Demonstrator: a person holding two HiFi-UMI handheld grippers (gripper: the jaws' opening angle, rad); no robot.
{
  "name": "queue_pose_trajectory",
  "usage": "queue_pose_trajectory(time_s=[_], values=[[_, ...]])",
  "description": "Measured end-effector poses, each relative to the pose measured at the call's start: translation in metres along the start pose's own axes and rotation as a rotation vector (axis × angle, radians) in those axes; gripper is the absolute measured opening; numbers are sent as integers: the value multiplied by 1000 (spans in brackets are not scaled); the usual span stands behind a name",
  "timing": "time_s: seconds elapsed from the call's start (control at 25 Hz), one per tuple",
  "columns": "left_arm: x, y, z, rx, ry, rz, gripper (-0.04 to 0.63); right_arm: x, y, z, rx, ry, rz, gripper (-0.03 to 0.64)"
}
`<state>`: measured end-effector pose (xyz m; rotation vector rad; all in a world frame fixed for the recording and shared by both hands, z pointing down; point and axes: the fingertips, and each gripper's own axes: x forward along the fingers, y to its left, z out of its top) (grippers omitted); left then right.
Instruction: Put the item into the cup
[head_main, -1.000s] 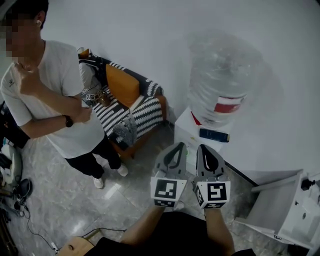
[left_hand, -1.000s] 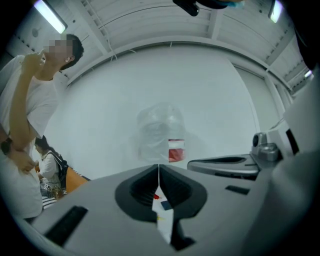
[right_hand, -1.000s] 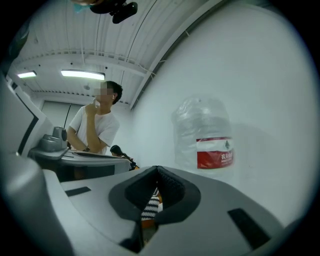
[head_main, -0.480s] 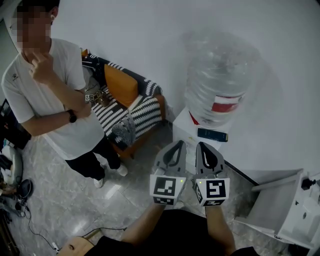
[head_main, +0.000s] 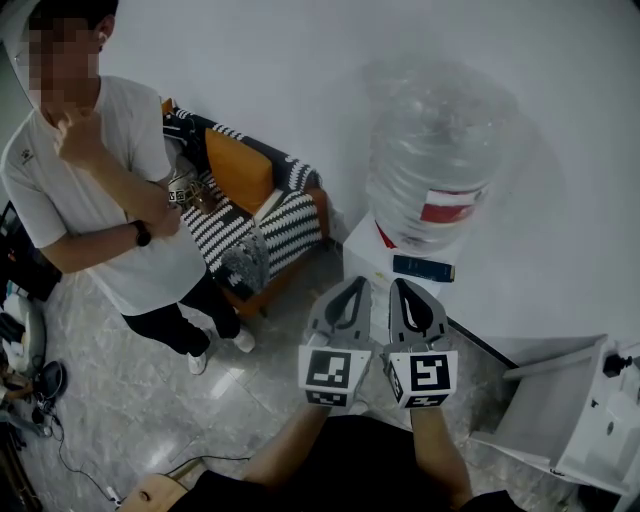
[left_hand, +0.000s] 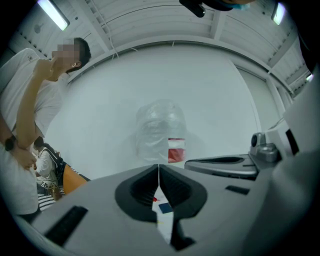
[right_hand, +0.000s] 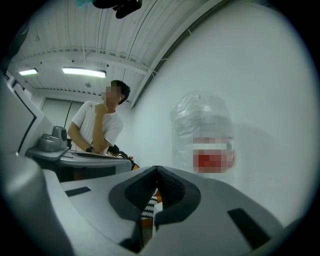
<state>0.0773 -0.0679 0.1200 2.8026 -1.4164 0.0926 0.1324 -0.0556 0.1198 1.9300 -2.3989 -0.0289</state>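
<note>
Both clenched tight: left gripper (head_main: 355, 285) and right gripper (head_main: 401, 287), side by side, facing a jug (head_main: 435, 150) (clear, red label).

Below the water bottle (head_main: 440, 150), the left hand-held gripper (head_main: 357, 286) and right hand-held gripper (head_main: 399, 286) hide the white dispenser's (head_main: 362, 254) front. Left of the bottle, a standing person (head_main: 110, 150) covers part of the armchair (head_main: 240, 170); rightward, the picture's edge crops a white cabinet (head_main: 590, 420).

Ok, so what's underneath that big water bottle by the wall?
The water bottle stands on a white dispenser with a small dark panel. The dispenser's lower front is covered by the left gripper and right gripper, both shut.
</note>
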Motion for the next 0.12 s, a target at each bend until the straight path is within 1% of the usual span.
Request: queue_pose_trajectory(time_s=[0.12], values=[[2,1,1,-1,-4,0,15,2,-1,3,-8,-4,1,9]])
